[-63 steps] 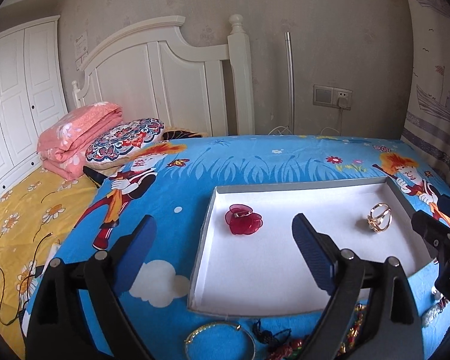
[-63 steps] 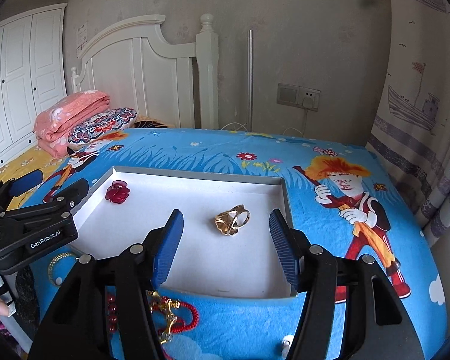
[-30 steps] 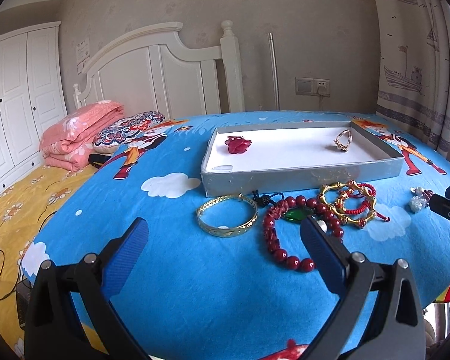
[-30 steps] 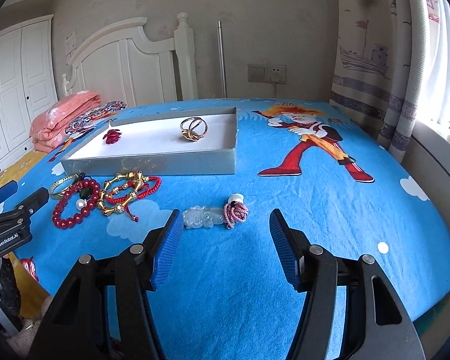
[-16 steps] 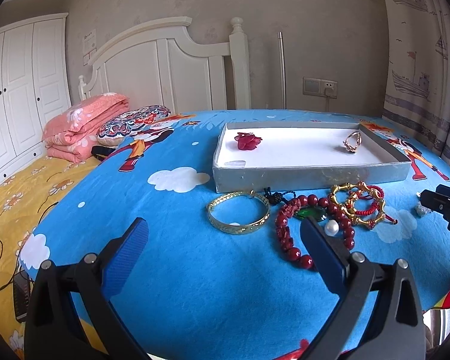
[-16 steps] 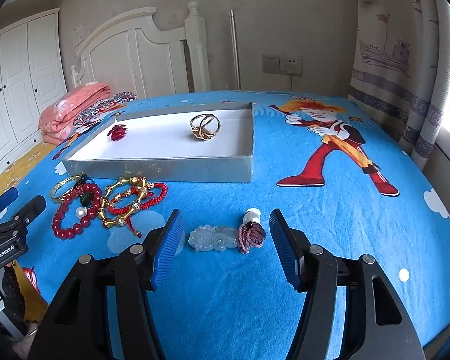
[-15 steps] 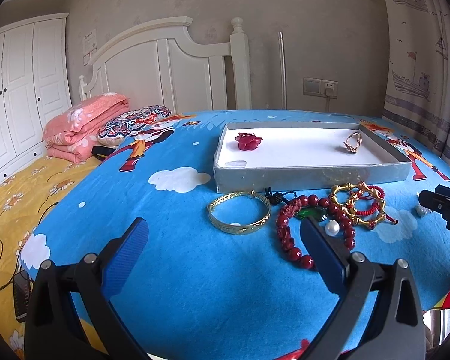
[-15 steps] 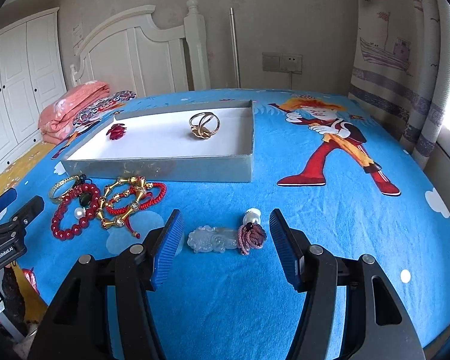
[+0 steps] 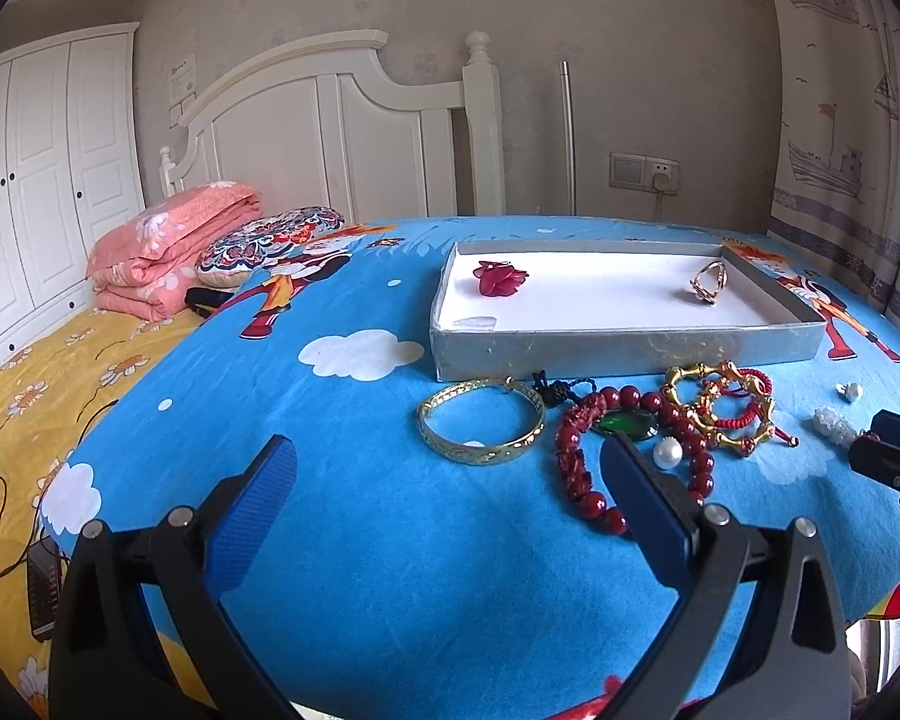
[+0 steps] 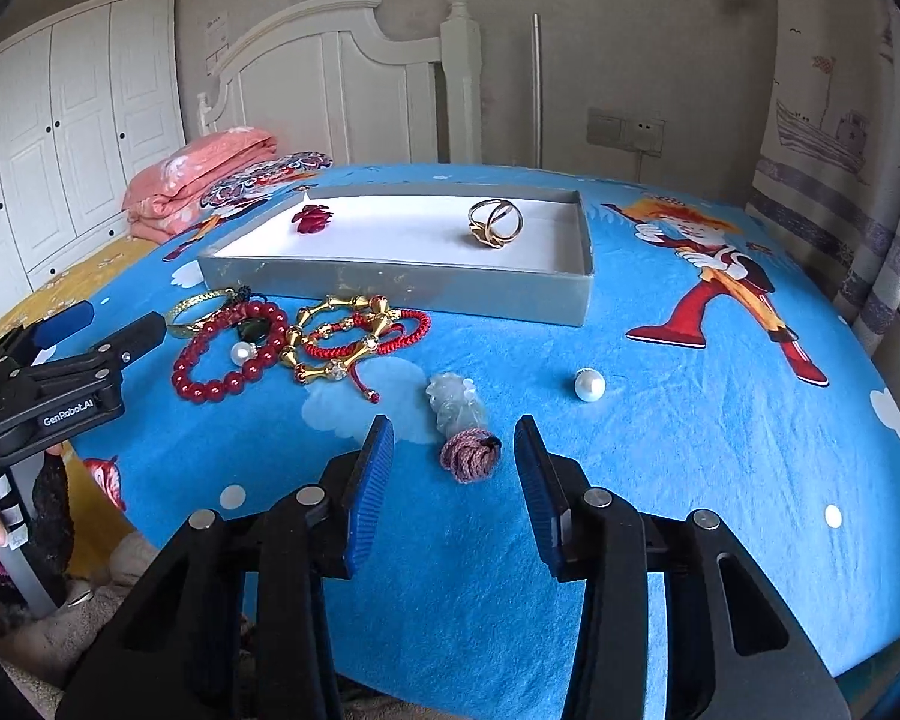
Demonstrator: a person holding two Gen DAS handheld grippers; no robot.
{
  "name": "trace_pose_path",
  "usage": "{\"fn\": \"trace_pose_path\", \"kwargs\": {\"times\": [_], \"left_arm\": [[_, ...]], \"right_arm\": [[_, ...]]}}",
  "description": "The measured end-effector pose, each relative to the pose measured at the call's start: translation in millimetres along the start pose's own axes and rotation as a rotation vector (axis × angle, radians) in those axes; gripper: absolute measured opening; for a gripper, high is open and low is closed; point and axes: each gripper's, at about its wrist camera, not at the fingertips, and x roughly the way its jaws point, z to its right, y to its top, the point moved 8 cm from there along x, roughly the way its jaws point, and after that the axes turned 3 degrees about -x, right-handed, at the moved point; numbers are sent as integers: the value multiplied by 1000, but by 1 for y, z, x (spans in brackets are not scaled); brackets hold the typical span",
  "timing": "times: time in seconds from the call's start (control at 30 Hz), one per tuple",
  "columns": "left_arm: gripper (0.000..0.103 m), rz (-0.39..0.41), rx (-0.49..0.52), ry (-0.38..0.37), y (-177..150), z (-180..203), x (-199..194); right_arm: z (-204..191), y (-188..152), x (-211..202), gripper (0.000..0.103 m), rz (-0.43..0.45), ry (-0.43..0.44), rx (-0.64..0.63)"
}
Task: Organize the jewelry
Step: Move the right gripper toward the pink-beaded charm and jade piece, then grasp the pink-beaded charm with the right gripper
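A bedroom with a white headboard, and a bed under a blue cartoon sheet (image 10: 660, 420) that serves as the work surface. On it lies a shallow grey tray (image 10: 402, 287) with a white floor, already holding two pieces: a red flower clip (image 10: 312, 218) at its far left and a gold ring (image 10: 496, 223) toward its right, so it looks like the place where pieces are collected. Loose on the sheet just near the tray are one gold bangle (image 9: 481, 427), one string of dark red beads (image 10: 228, 354), a tangle of gold and red bracelets (image 10: 354, 339) and one loose pearl (image 10: 590, 384). The right gripper (image 10: 453, 468) has just been closing, its jaws half apart around the pale jade pendant (image 10: 455, 405) and its pink knot, not yet touching it, probably the next pick. The left gripper (image 9: 447, 483) hangs wide open and empty over bare sheet, near the bangle.
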Motion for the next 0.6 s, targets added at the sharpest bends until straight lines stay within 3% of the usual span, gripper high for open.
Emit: {"fn": "trace_pose_path", "kwargs": {"times": [0.27, 0.3, 0.37, 0.6], "left_arm": [[98, -33, -22, -15, -6, -4, 5], [98, -35, -24, -17, -6, -4, 6], [98, -34, -28, -21, -6, -4, 6], [98, -38, -22, -61, -6, 2, 4]], "right_arm": [[2, 5, 23, 41, -33, -47, -34], [0, 5, 23, 38, -30, -46, -38], [-4, 5, 23, 20, -20, -42, -58], [-12, 0, 16, 20, 13, -70, -94]]}}
